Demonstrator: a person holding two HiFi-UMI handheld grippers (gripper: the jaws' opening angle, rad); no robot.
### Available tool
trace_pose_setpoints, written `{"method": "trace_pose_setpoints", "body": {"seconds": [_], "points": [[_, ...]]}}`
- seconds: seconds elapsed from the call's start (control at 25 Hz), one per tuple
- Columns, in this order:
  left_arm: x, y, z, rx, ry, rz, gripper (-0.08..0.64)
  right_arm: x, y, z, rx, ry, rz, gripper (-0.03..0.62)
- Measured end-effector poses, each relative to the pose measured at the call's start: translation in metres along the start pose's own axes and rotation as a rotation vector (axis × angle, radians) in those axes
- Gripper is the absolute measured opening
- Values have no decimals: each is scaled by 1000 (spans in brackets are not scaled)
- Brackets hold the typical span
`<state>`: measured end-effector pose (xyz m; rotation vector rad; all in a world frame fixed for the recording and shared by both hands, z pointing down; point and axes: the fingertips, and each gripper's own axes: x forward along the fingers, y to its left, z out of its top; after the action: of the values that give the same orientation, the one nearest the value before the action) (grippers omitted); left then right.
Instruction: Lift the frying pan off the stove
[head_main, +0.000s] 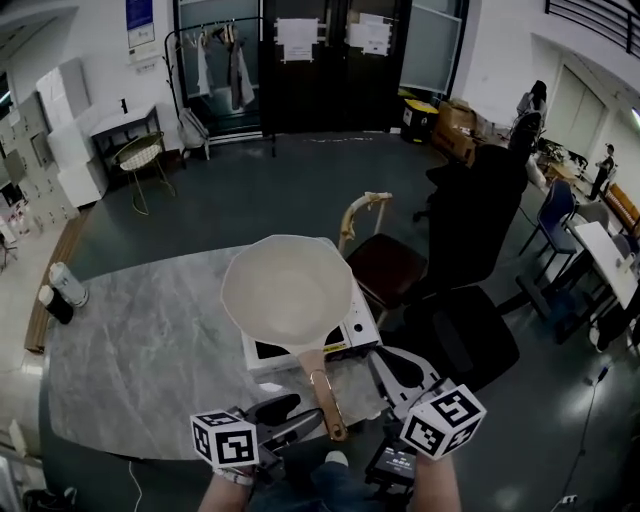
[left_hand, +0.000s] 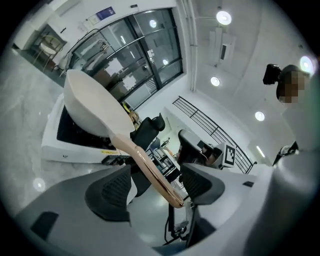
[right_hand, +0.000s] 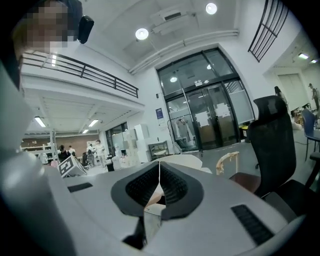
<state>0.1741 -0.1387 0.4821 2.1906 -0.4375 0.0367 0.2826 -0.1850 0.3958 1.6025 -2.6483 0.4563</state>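
Observation:
A white frying pan sits on a white induction stove on the marble table. Its copper-coloured handle points back towards me. My left gripper is at the handle's end, open. In the left gripper view the handle runs between the two pads, and neither pad presses on it. My right gripper hovers just right of the handle, beside the stove's near corner. In the right gripper view its jaws are shut with nothing between them, and the pan shows just beyond.
The marble table has a pale bottle and a dark one at its left end. A wooden-backed chair and a black office chair stand close behind the table's right side.

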Motion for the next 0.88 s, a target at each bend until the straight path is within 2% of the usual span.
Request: {"method": "trace_pose_setpoints", "body": {"seconds": [0.24, 0.52, 0.6, 0.64, 0.68, 0.72, 0.8, 0.88], "points": [[19, -3, -23, -132, -23, -11, 330, 19, -4, -22, 17, 76, 127, 26], [32, -10, -36, -206, -26, -37, 330, 34, 4, -51, 117, 184, 258, 26], [33, -12, -37, -200, -34, -21, 281, 35, 6, -58, 167, 206, 296, 28], [33, -12, -37, -198, -42, -11, 183, 35, 8, -60, 199, 215, 317, 29], [32, -12, -36, -201, -50, -5, 179, 36, 10, -63, 236, 223, 339, 29], [31, -11, -36, -207, -55, -2, 176, 37, 12, -65, 278, 233, 363, 39], [30, -11, -35, -219, -57, 0, 172, 41, 17, -71, 379, 260, 420, 145], [29, -11, -34, -224, -52, 6, 169, 46, 21, -77, 479, 293, 463, 184]]}}
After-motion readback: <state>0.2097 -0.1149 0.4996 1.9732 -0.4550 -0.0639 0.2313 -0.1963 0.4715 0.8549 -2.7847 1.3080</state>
